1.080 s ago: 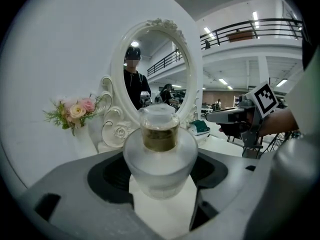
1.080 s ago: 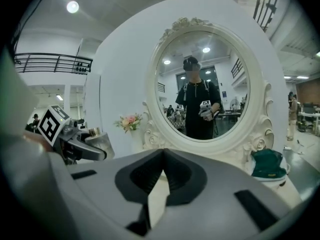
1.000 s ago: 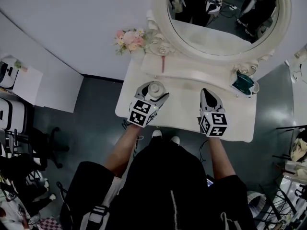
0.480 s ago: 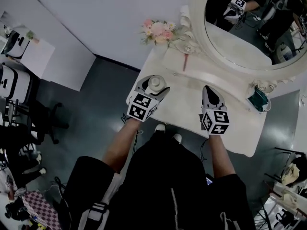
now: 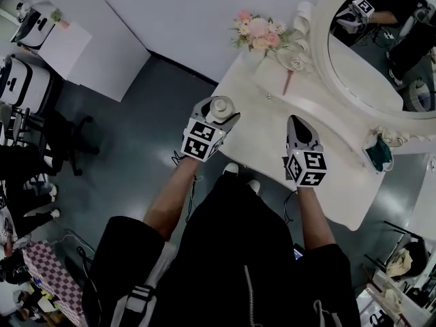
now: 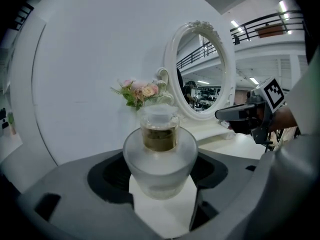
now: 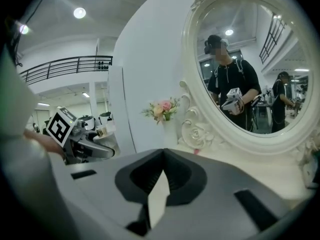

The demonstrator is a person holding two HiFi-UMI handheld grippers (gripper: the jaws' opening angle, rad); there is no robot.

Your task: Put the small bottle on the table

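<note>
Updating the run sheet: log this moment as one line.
left gripper: holds small bottle | right gripper: shut, empty | table: no bottle yet

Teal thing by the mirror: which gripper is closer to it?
Right. The right gripper is left of the teal thing; the left gripper, holding the small bottle, is farther left, beyond the right one.
</note>
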